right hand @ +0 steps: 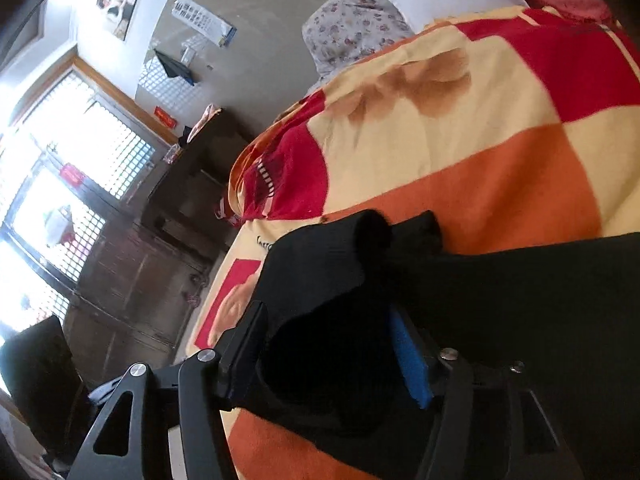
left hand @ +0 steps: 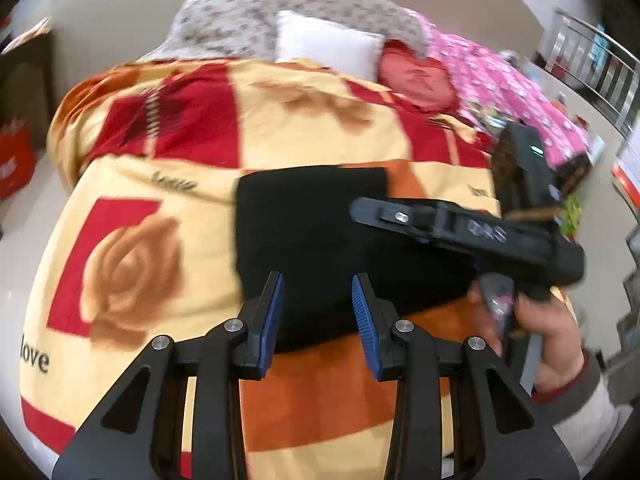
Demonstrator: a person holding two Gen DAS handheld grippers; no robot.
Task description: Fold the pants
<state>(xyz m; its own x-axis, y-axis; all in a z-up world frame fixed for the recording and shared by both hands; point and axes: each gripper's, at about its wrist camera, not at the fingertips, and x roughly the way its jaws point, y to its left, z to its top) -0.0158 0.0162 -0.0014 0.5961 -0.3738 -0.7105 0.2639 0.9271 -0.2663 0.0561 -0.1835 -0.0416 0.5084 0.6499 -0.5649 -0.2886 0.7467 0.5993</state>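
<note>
Pants [left hand: 308,240] are lying as a folded black block on the rose blanket [left hand: 132,264]. Left gripper [left hand: 318,312] is hanging part open over the near edge, gripping nothing, while the right gripper [right hand: 320,356] is sitting wide around bunched cloth, pads looking loose. Probably letting go after a fold; next move calls for smoothing or re-gripping.

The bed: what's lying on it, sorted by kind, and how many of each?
Black pants: 1
Patchwork rose blanket under them: 1
White pillow: 1
Red cushion: 1
Grey flowered quilt: 1
Pink patterned cover: 1
Total: 6
</note>
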